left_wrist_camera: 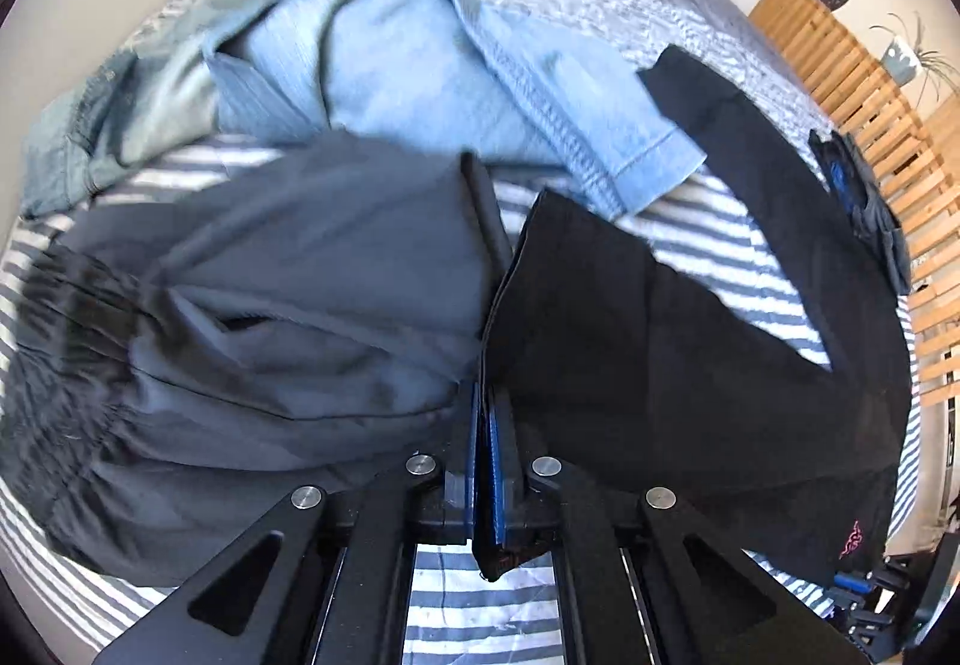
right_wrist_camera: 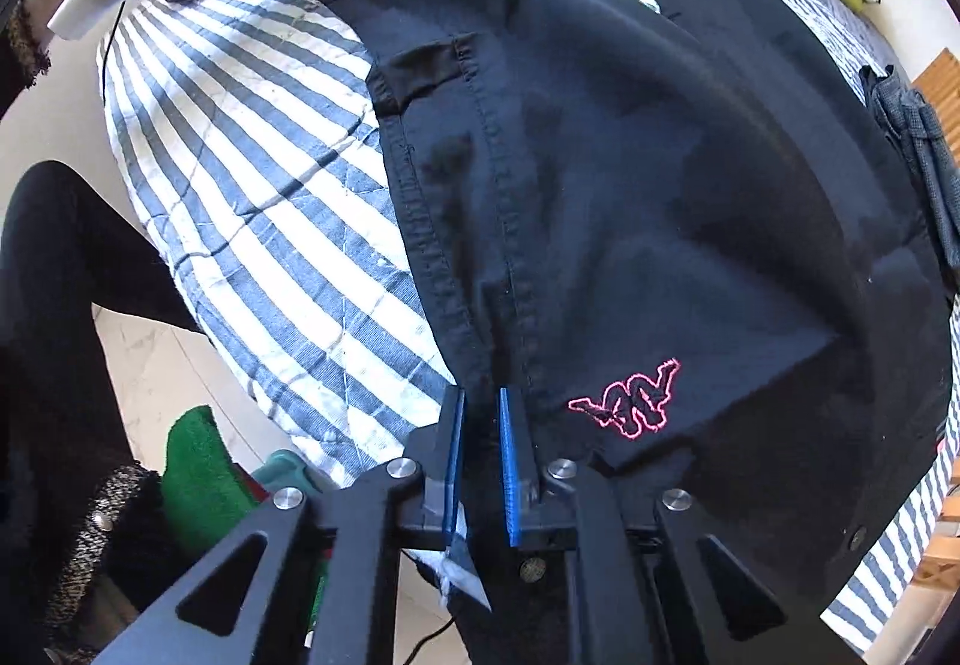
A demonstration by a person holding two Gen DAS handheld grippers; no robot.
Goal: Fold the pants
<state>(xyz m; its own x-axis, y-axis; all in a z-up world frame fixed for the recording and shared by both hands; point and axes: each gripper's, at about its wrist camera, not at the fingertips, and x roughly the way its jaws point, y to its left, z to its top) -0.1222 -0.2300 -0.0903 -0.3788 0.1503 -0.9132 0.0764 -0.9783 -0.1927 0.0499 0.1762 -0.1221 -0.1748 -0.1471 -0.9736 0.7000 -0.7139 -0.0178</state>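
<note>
Left hand-held gripper clamped on black pants edge; right hand-held gripper pinching waistband, narrow.

A striped bed carries black pants, grey pants and light-blue jeans

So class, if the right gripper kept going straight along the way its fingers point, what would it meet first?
Probably the black pants it already grips at their waist edge; the right gripper points steeply down, so the striped bed cover likely lies just beneath.
</note>
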